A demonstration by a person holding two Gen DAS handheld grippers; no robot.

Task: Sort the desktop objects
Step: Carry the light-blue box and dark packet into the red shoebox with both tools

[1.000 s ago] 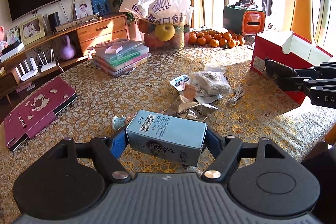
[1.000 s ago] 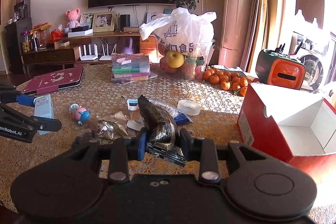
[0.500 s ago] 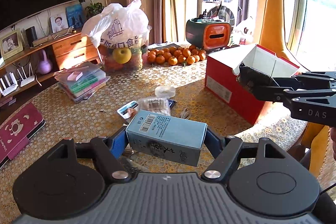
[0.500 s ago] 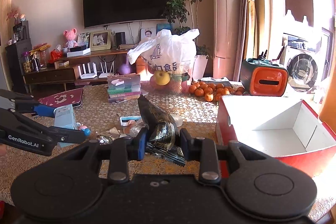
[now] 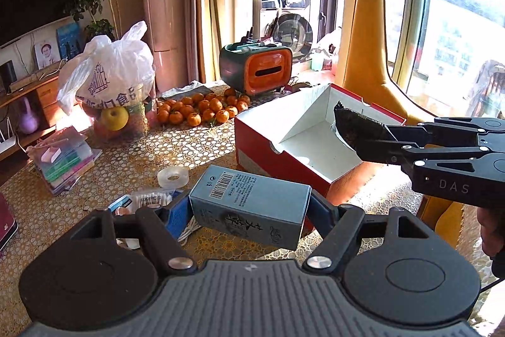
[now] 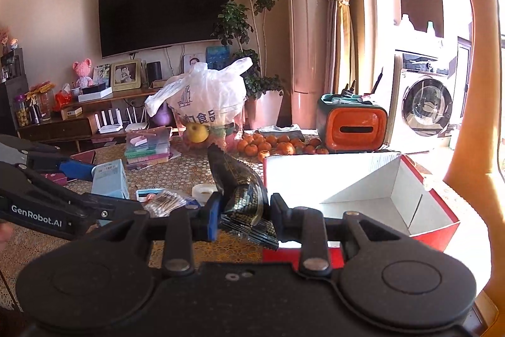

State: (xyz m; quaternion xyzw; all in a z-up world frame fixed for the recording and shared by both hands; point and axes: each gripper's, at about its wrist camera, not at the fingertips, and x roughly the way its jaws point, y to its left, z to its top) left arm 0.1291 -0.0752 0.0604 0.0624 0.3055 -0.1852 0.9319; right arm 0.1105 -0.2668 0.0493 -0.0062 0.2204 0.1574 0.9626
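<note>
Desk (image 5: 132, 147) carried the red box (image 5: 268, 147), open top. My left gripper (image 5: 249, 207) had fingers clamped on the blue carton (image 5: 249, 204), held above the desk beside the box. My right gripper (image 6: 243, 207) pinched the dark packet (image 6: 243, 188) at the box's rim.

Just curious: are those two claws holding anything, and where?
Left gripper clamps a blue carton across its two ends; right gripper pinches a dark wrapper near its lower end.
</note>
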